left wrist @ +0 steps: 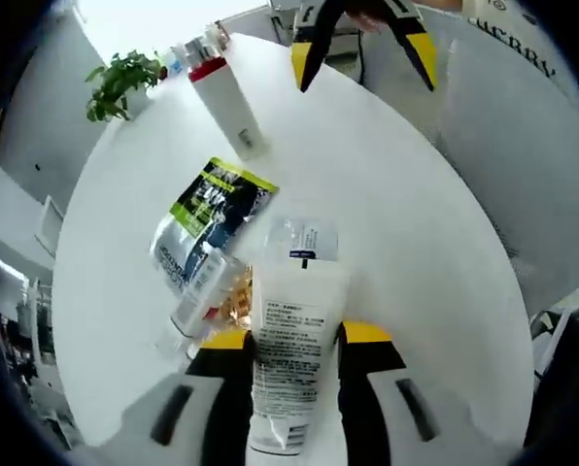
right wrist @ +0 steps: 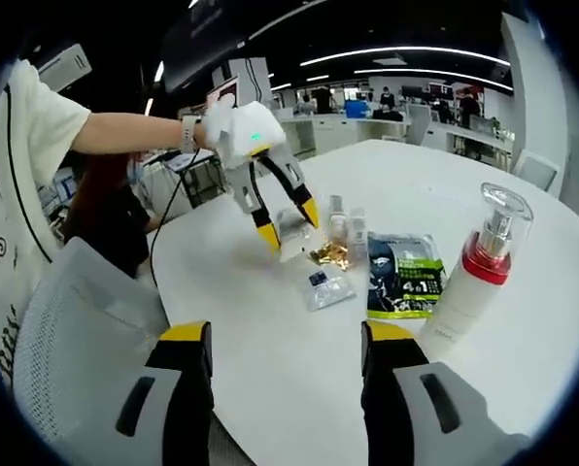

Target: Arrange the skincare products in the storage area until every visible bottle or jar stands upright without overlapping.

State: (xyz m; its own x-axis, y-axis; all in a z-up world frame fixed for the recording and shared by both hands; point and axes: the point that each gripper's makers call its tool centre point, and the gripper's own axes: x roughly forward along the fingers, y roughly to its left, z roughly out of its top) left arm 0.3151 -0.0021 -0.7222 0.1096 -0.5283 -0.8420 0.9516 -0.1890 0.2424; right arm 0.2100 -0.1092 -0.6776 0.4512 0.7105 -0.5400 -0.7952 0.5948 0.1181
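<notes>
Two grippers in use over a round white table (right wrist: 270, 388). Left gripper (left wrist: 295, 342) has its yellow-tipped jaws closed against the sides of a white tube (left wrist: 291, 354) with fine printed text, which runs back between the jaws toward the camera; seen from the right gripper view, the same left gripper (right wrist: 288, 220) is carried by a hand (right wrist: 215, 118) coming in from the left and has the tube pinched just above the tabletop. Right gripper (right wrist: 285, 340) holds nothing, jaws spread wide with bare table between them; it also shows at the top of the left gripper view (left wrist: 365, 56), parted the same way. Just beyond the tube: a small clear sachet (left wrist: 303, 239) lying flat, a green-and-black packet (left wrist: 208, 217) flat beside it, a slim clear bottle (left wrist: 200, 289) on its side across the packet's edge, and a crinkled gold wrapper (left wrist: 232, 303) touching the bottle. Well apart, a white pump bottle (right wrist: 472, 282) with red collar and clear cap stands upright near the table edge. Potted plant (left wrist: 120, 83) beyond the far rim. Room: open-plan office, white desks (right wrist: 367, 131), dark ceiling with strip lights (right wrist: 416, 53), grey mesh chair (right wrist: 85, 349) at the near edge.
</notes>
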